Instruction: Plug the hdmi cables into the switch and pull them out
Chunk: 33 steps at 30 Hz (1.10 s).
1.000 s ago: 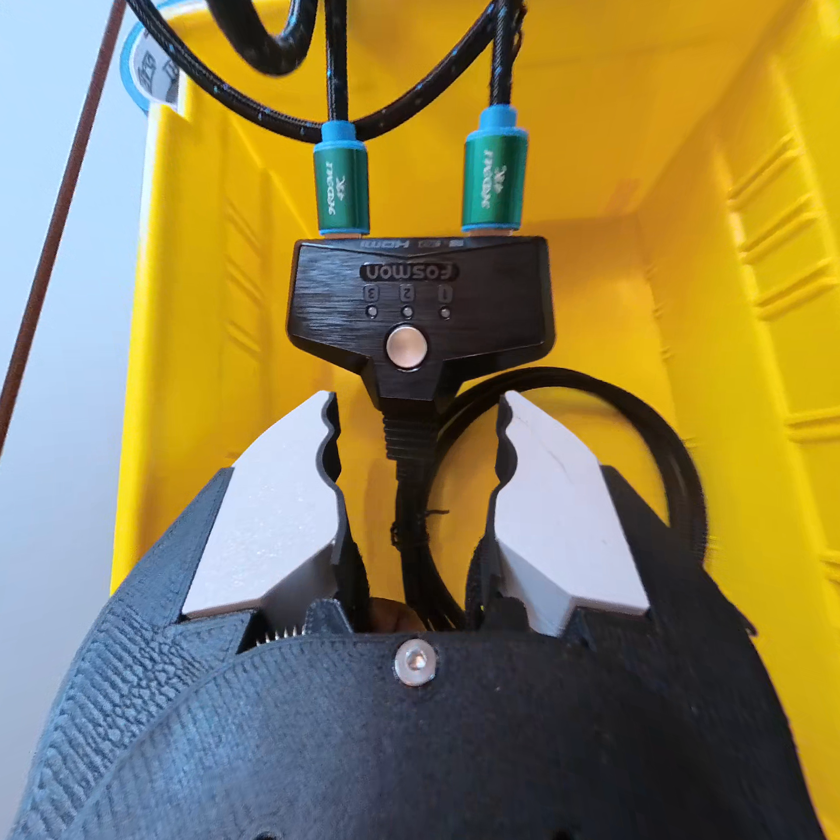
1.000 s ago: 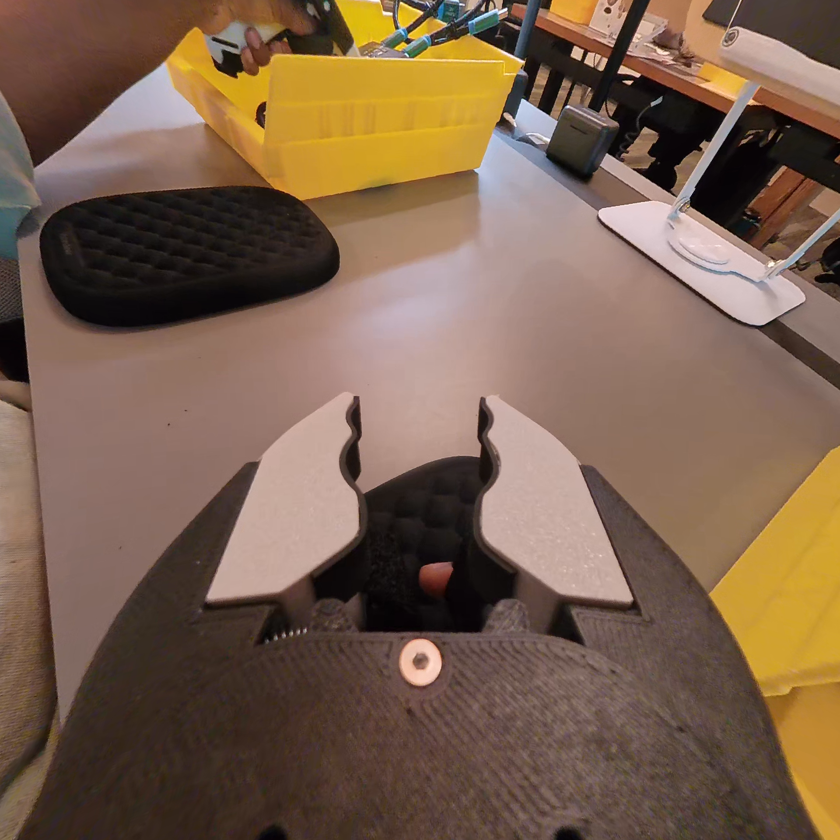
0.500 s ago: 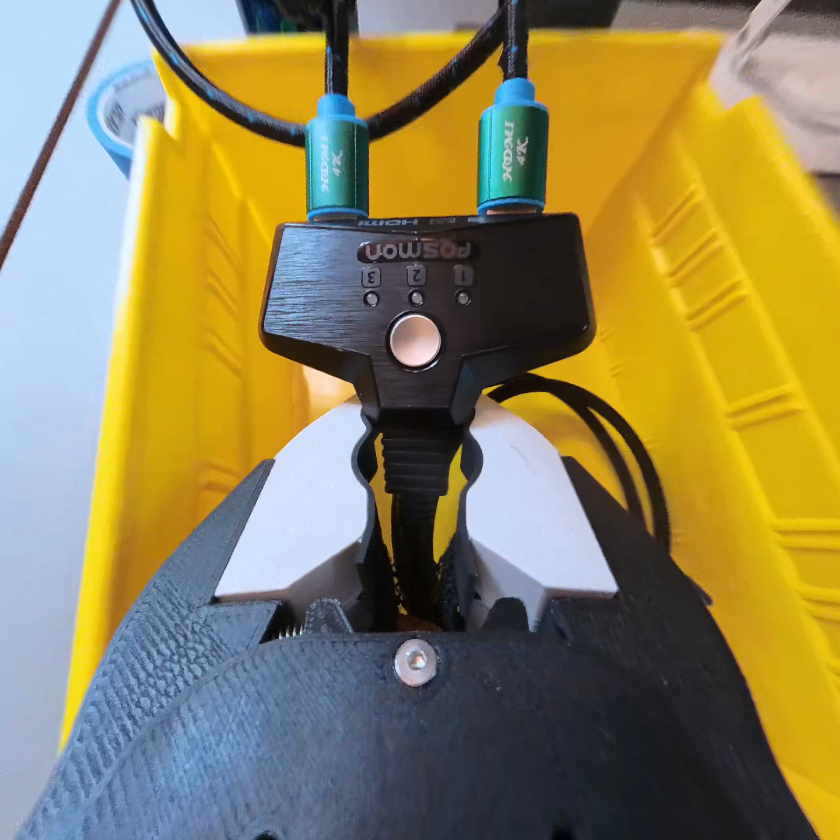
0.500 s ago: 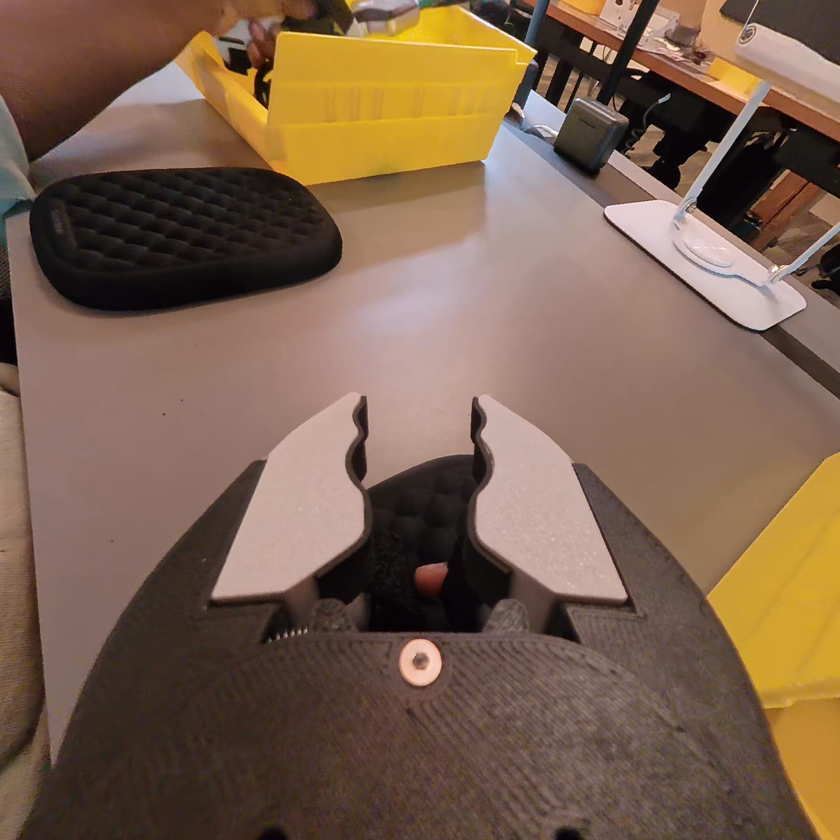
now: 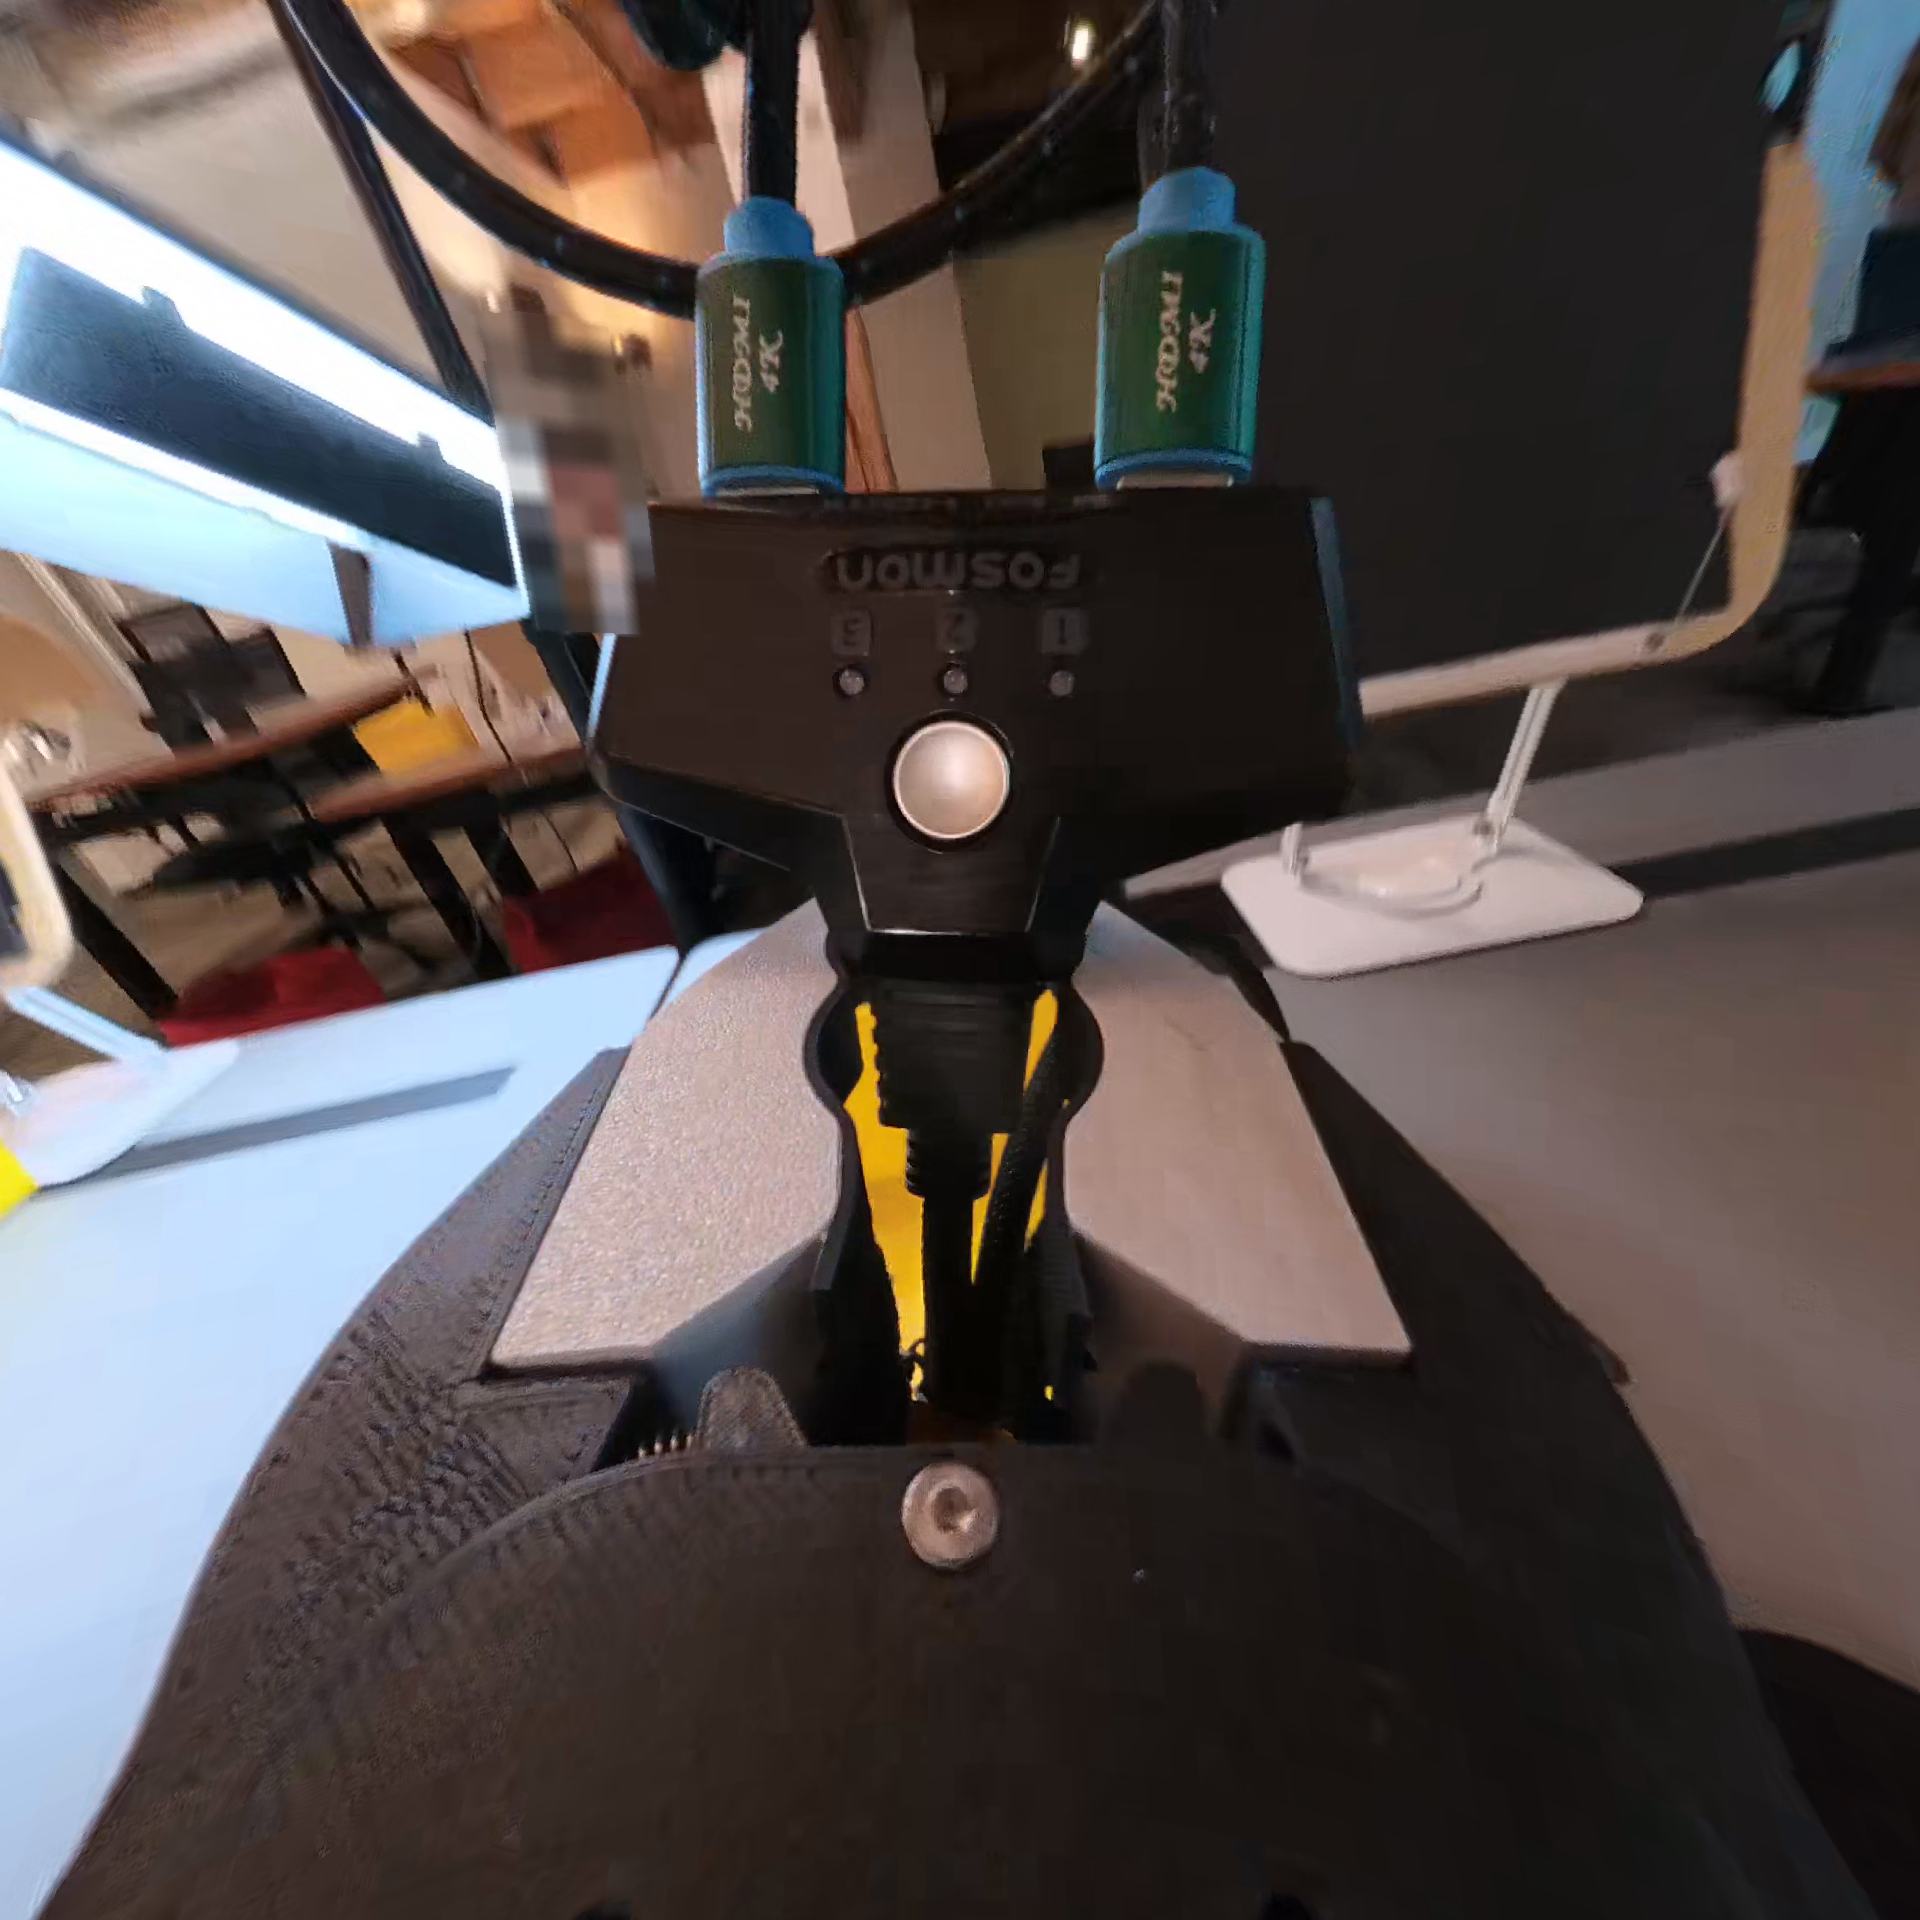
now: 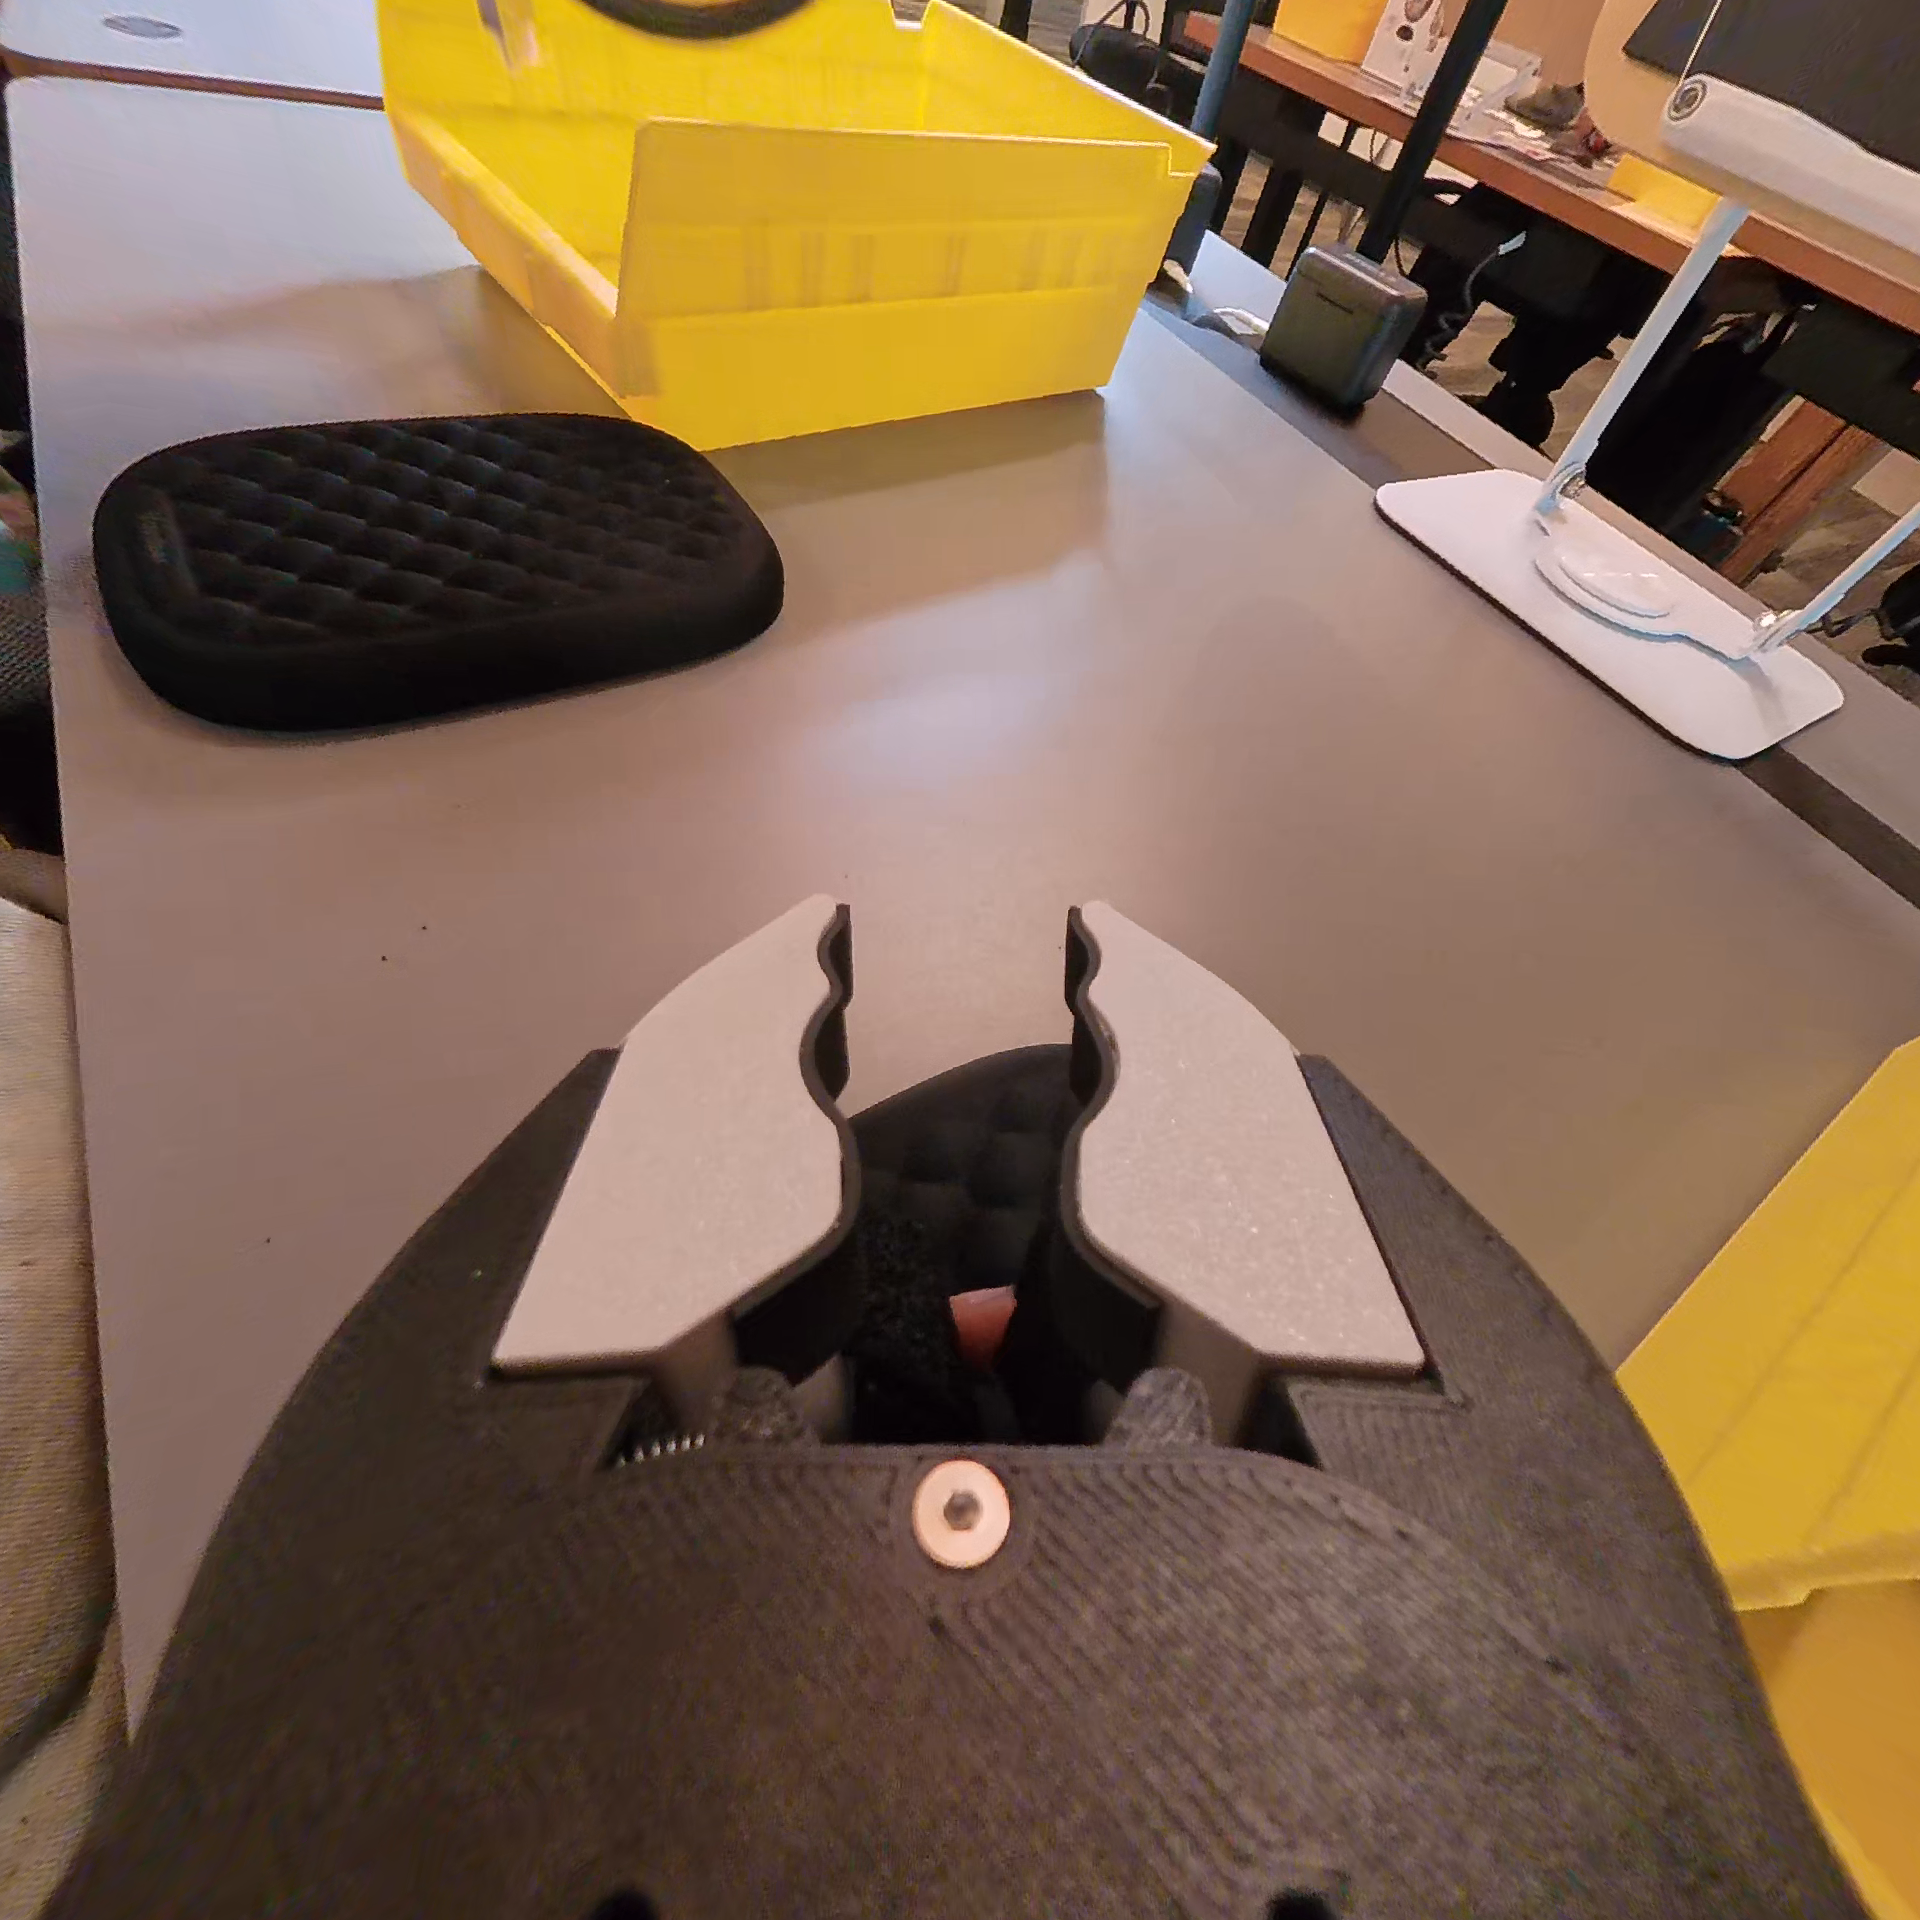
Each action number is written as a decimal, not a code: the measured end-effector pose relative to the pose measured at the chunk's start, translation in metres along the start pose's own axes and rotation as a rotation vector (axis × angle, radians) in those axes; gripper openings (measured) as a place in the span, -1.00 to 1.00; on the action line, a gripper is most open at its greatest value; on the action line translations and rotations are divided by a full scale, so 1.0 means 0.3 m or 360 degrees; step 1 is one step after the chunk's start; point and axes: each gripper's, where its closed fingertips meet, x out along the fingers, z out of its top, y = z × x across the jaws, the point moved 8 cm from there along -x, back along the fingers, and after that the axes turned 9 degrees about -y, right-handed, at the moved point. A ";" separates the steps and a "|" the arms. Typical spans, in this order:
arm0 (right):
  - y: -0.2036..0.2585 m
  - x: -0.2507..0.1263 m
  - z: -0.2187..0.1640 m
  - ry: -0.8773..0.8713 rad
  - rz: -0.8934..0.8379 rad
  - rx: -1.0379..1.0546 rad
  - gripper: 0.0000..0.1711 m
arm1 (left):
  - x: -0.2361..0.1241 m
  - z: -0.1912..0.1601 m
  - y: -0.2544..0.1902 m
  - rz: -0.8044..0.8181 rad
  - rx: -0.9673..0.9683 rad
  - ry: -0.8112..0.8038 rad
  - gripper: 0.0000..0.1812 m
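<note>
In the left wrist view, my left gripper (image 5: 954, 997) is shut on the neck of the black HDMI switch (image 5: 966, 675) and holds it up in the air. Two green HDMI plugs, one on the left (image 5: 771, 374) and one on the right (image 5: 1179, 358), sit in its far ports, their black braided cables (image 5: 582, 223) looping upward. In the right wrist view, my right gripper (image 6: 958, 961) is open and empty, low over the grey table (image 6: 1039, 748). The switch does not show in that view.
A yellow bin (image 6: 810, 239) stands at the far side of the table, a black cushioned pad (image 6: 426, 561) to its near left. A white stand base (image 6: 1621, 613) sits at the right edge; it also shows in the left wrist view (image 5: 1434, 894). Another yellow bin (image 6: 1808, 1382) is at the near right. The left gripper's tips are roughly 40 cm from the right gripper's.
My left gripper closed on the switch's neck and lifted it out of the yellow bin. My right gripper moved slightly and stayed open.
</note>
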 end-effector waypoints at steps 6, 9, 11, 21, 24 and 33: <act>0.006 -0.003 0.004 -0.0028 0.0053 -0.0012 -0.53 | -0.102 0.181 -0.163 -0.0236 0.0085 -0.0251 -0.63; 0.014 -0.016 0.027 -0.0154 0.0096 -0.0017 -0.52 | -0.145 0.202 -0.297 -0.0409 0.0105 -0.0265 -0.63; 0.035 -0.030 0.083 -0.0379 0.0160 0.0066 -0.51 | -0.173 0.200 -0.394 -0.0520 0.0090 -0.0268 -0.64; 0.132 -0.048 0.431 -0.1136 -0.0053 0.0379 -0.33 | -0.245 0.054 -0.798 -0.0828 0.0185 -0.0078 -0.64; 0.092 -0.008 0.408 -0.1079 -0.0091 0.0536 -0.49 | -0.271 0.011 -0.861 -0.0860 0.0245 -0.0060 -0.64; 0.084 -0.006 0.310 -0.1085 0.0407 0.0476 -0.71 | -0.337 -0.025 -0.844 -0.1724 -0.0525 -0.0007 -0.16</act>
